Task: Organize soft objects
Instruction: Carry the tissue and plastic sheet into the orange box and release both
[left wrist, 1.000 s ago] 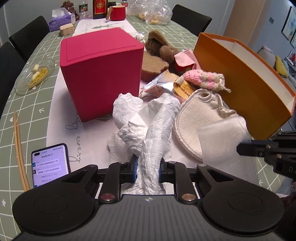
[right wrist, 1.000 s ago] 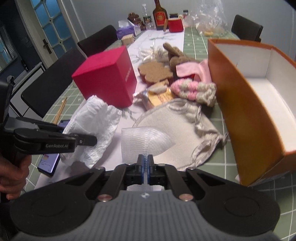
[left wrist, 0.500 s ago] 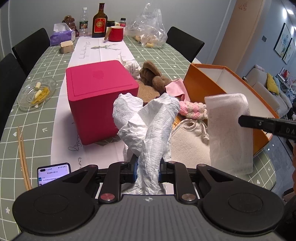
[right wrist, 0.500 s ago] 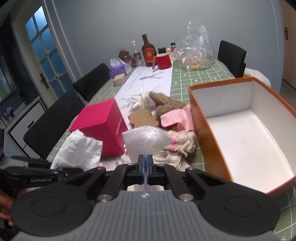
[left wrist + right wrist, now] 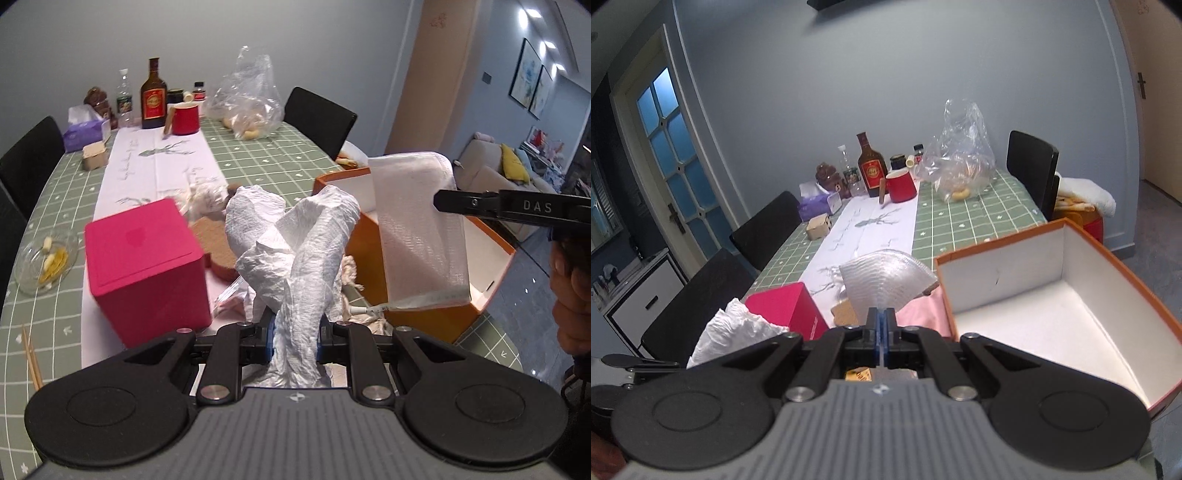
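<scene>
Left gripper (image 5: 295, 334): pinching crumpled tissue (image 5: 295, 258) (loosely bunched); right gripper (image 5: 881, 325): pressed together on foam sheet (image 5: 886, 280), possibly thin edge only; either may slip before orange box (image 5: 1045, 314)

I saw dim, bluish indoor light in both views. Ceiling lamps (image 5: 546, 48) glared at right, and the fisheye edges curved strongly into black corners.

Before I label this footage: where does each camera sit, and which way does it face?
Left wrist: on the left tongs, facing down the table; they pinch crumpled white paper; the person's right hand shows.
Right wrist: on the right tongs, facing the far wall; they pinch a thin white sheet.
Shared: orange box, pink box.
</scene>
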